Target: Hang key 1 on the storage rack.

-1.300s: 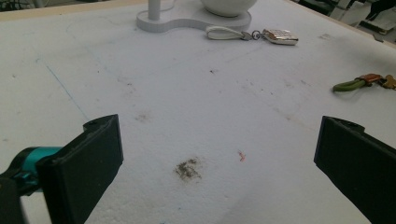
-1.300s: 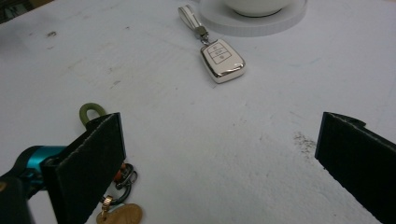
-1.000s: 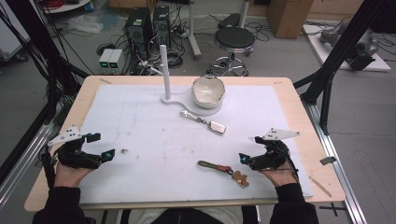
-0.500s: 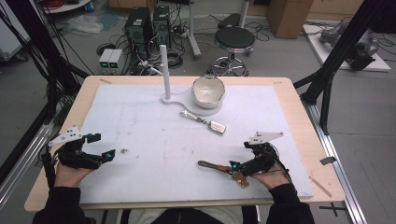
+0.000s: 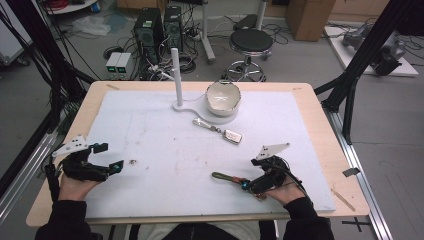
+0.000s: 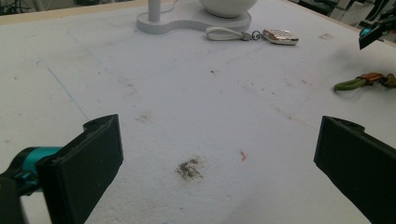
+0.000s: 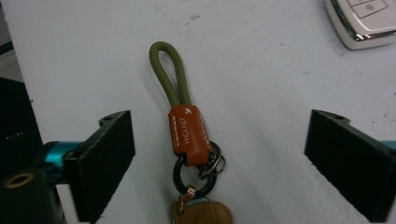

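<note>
A keychain with a green cord loop (image 7: 170, 74), a brown leather tab and metal rings lies flat on the white mat (image 5: 150, 130) near the front right. In the high view its green loop (image 5: 222, 176) points left. My right gripper (image 7: 219, 149) straddles the leather tab. Its jaws have just been closing, but the pads stand well apart from the keychain on both sides. From above, the right gripper (image 5: 245, 186) is low over the keychain's ring end. My left gripper (image 5: 111, 156) rests open at the front left, with bare mat between its jaws (image 6: 219, 163).
A car key fob (image 5: 232, 135) on a white strap lies mid-table. Behind it stand a white bowl (image 5: 222, 97) and a white post (image 5: 175, 75) on one base. The wooden table edge (image 5: 320, 120) frames the mat.
My right gripper has slid left along the front of the mat and now sits over the keychain. The left gripper has stayed put.
</note>
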Demonstrator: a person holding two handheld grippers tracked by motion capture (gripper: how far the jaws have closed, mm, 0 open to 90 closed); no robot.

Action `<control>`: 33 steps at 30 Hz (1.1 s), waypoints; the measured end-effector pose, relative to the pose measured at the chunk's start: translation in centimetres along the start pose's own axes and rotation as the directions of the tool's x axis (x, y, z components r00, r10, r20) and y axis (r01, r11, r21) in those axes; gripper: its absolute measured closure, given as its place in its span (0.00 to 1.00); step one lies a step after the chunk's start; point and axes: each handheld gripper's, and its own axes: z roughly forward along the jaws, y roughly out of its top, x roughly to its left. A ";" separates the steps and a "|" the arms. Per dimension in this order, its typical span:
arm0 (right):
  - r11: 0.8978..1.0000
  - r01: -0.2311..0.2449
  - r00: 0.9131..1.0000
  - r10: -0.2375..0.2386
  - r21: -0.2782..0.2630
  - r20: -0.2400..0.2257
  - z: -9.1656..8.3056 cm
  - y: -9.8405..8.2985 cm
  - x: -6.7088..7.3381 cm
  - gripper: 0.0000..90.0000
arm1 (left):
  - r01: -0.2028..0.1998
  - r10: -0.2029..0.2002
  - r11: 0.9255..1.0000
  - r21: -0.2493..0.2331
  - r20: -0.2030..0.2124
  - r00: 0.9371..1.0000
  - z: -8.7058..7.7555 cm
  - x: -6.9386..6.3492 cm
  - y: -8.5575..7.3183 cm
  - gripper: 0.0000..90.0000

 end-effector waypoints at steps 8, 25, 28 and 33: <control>0.999 0.027 0.999 -0.028 0.040 0.023 0.9 0.1 0.4 0.34 | 0.000 0.000 1.000 0.004 0.002 1.000 0.1 0.0 -0.1 0.02; 0.981 0.136 0.989 -0.141 0.138 0.033 2.4 0.3 1.8 0.64 | 0.000 0.000 1.000 0.010 0.003 1.000 0.1 0.1 -0.2 0.02; 0.979 0.149 0.988 -0.153 0.137 0.023 2.4 0.3 2.0 0.72 | 0.001 -0.001 1.000 0.011 0.002 1.000 0.2 0.1 -0.2 0.02; 0.972 0.191 0.979 -0.198 0.133 0.038 2.5 0.4 2.4 0.80 | 0.001 -0.001 1.000 0.010 0.001 1.000 0.1 0.1 -0.2 0.02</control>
